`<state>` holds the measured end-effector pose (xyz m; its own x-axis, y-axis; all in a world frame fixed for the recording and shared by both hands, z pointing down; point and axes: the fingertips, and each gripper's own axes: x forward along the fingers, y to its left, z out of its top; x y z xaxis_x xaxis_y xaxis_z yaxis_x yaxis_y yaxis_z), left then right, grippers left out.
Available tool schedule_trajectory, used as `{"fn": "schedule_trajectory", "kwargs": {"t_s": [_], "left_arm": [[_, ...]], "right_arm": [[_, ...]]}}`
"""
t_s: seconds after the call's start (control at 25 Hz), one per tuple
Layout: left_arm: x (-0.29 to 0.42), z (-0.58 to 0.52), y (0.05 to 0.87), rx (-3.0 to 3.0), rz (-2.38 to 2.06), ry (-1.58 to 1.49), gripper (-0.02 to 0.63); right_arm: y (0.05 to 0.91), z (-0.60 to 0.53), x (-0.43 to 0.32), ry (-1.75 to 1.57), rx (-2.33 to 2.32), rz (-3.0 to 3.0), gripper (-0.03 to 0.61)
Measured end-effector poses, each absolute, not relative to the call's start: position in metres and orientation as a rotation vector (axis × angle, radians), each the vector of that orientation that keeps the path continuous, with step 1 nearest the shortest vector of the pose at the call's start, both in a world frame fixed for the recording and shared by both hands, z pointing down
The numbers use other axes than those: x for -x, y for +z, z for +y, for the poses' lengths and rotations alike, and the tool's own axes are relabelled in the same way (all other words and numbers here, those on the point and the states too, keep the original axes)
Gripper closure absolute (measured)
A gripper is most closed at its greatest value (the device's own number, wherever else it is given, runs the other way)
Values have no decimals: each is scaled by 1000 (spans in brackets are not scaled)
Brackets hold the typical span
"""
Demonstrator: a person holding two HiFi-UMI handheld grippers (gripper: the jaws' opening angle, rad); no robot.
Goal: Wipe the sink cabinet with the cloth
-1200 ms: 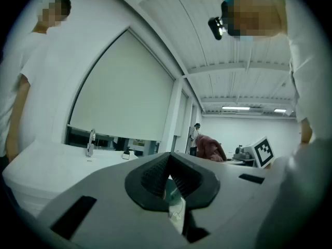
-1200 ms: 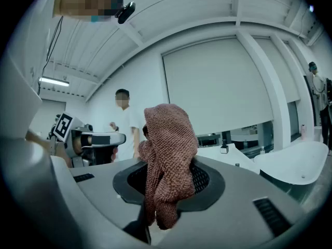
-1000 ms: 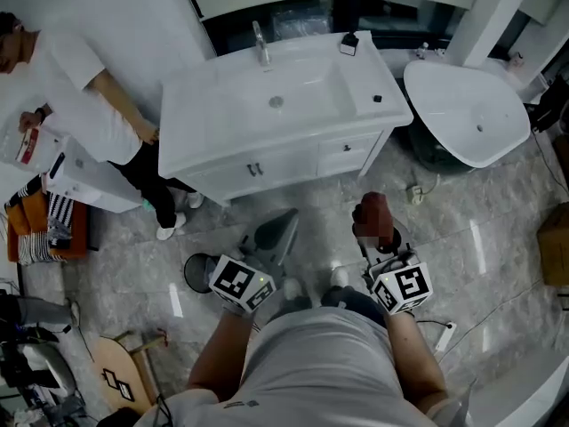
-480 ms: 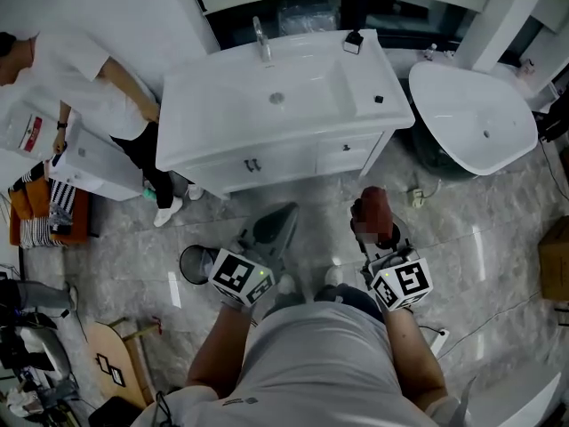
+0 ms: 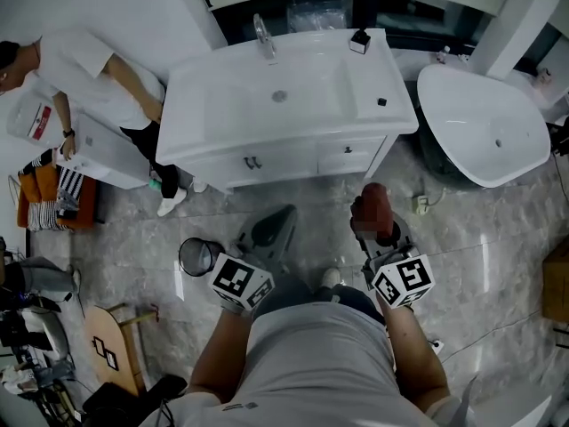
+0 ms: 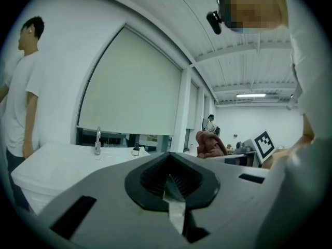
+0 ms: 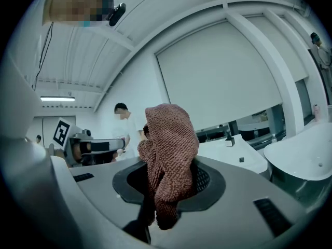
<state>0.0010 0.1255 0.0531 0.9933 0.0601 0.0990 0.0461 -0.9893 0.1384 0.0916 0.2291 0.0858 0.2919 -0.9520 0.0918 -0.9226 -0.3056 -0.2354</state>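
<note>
The white sink cabinet (image 5: 293, 154) stands ahead of me, with a basin (image 5: 284, 92) and a chrome tap (image 5: 262, 36) on top. My right gripper (image 5: 375, 225) is shut on a reddish-brown cloth (image 5: 372, 206), held in the air a little short of the cabinet's front. In the right gripper view the cloth (image 7: 168, 160) bunches up between the jaws. My left gripper (image 5: 274, 229) is shut and holds nothing; its jaws (image 6: 174, 191) meet in the left gripper view. It hovers over the floor at the same distance from the cabinet.
A person in a white shirt (image 5: 84, 69) stands at the cabinet's left end beside a white box (image 5: 107, 154). A white oval tub (image 5: 484, 123) sits to the right. A small black bin (image 5: 196, 256) stands on the marble floor by my left gripper.
The view has crept a little toward the cabinet. The person at the left has shifted beside the white box. Both grippers keep their pose.
</note>
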Motion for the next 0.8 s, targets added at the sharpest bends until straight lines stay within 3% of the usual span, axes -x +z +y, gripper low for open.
{"fn": "schedule_trajectory", "kwargs": {"t_s": [0.8], "left_arm": [[-46,21,77,-2941,85,172,603]], "right_arm": [[108,124,-128,-439,2418,1792,457]]}}
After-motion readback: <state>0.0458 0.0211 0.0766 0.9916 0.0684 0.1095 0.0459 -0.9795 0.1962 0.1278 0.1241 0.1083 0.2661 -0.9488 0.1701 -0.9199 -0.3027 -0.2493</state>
